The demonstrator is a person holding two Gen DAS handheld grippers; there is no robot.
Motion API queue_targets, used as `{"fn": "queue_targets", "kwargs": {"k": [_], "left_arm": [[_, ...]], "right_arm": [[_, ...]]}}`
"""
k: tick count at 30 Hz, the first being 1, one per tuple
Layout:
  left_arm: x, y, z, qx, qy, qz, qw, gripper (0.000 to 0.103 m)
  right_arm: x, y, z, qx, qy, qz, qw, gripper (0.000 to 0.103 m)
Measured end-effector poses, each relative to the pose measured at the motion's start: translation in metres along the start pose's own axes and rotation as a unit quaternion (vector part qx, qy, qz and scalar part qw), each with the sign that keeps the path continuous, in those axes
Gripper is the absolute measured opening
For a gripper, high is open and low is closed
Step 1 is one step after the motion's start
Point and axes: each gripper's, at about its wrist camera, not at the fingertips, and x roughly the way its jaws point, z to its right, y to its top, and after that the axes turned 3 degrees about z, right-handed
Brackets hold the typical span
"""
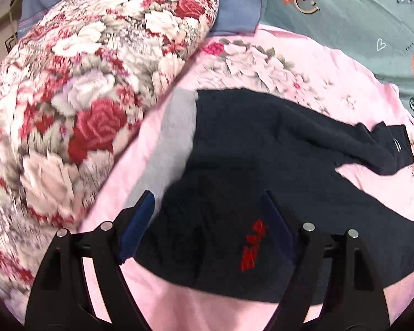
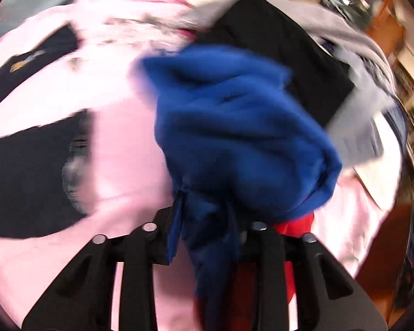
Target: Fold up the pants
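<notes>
Gripping a bunched blue garment (image 2: 234,138), probably the pants, the right gripper (image 2: 204,215) had its jaws closed on the cloth, which hung in front of it above the pink bedsheet (image 2: 118,149), with red fabric (image 2: 295,224) just beside the fingers. The picture was blurred, so its long axis could not be told. The left gripper (image 1: 207,220) stood wide open and empty over dark navy pants (image 1: 262,151) with red lettering (image 1: 252,245), lying flat, stretching away to the right, beside a floral pillow (image 1: 96,82)
</notes>
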Motion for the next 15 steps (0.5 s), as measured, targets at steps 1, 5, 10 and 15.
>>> {"fn": "queue_targets", "kwargs": {"k": [1, 5, 10, 15], "left_arm": [[0.001, 0.004, 0.001, 0.001, 0.000, 0.004, 1.0000, 0.081], [0.002, 0.027, 0.022, 0.003, -0.025, 0.026, 0.9993, 0.087], [0.014, 0.034, 0.061, 0.012, -0.058, 0.035, 0.9976, 0.091], [0.045, 0.024, 0.064, 0.033, -0.026, 0.039, 0.9984, 0.091]], "right_arm": [[-0.008, 0.002, -0.006, -0.005, 0.034, 0.000, 0.999, 0.055], [-0.063, 0.028, -0.044, -0.026, 0.161, 0.087, 0.983, 0.071], [-0.047, 0.104, -0.119, -0.048, 0.109, 0.167, 0.979, 0.102], [0.031, 0.169, -0.174, -0.041, 0.085, 0.133, 0.987, 0.102]]}}
